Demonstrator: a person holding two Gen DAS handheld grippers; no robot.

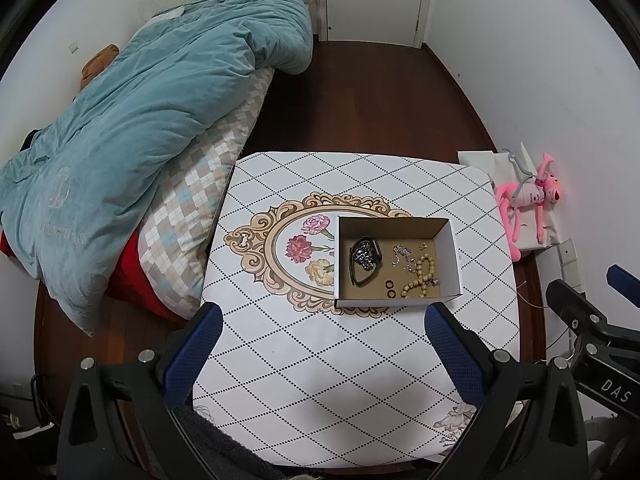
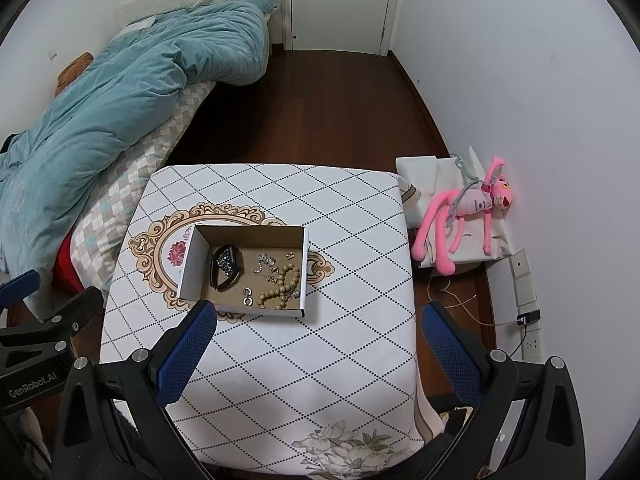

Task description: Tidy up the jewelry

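A small white cardboard box (image 1: pixel 452 256) (image 2: pixel 188 264) stands on the patterned table (image 1: pixel 320 360) (image 2: pixel 320 360). Inside lie a dark watch with a metal chain (image 1: pixel 365 259) (image 2: pixel 225 266), a wooden bead bracelet (image 1: pixel 420 276) (image 2: pixel 280 286), a silver chain (image 1: pixel 401 258) (image 2: pixel 265 264), two small rings (image 1: pixel 390 288) (image 2: pixel 248 296) and small earrings (image 1: pixel 423 245) (image 2: pixel 289 255). My left gripper (image 1: pixel 324 320) hovers open above the table's near side, short of the box. My right gripper (image 2: pixel 320 320) is open too, just right of the box, with nothing between its fingers.
A bed with a teal duvet (image 1: pixel 140 112) (image 2: pixel 100 100) lies left of the table. A pink plush toy (image 1: pixel 528 204) (image 2: pixel 468 216) rests on white bags by the right wall. Dark wood floor (image 1: pixel 360 100) runs back toward a white door (image 2: pixel 340 0). Wall sockets and a cable (image 2: pixel 524 320) sit at right.
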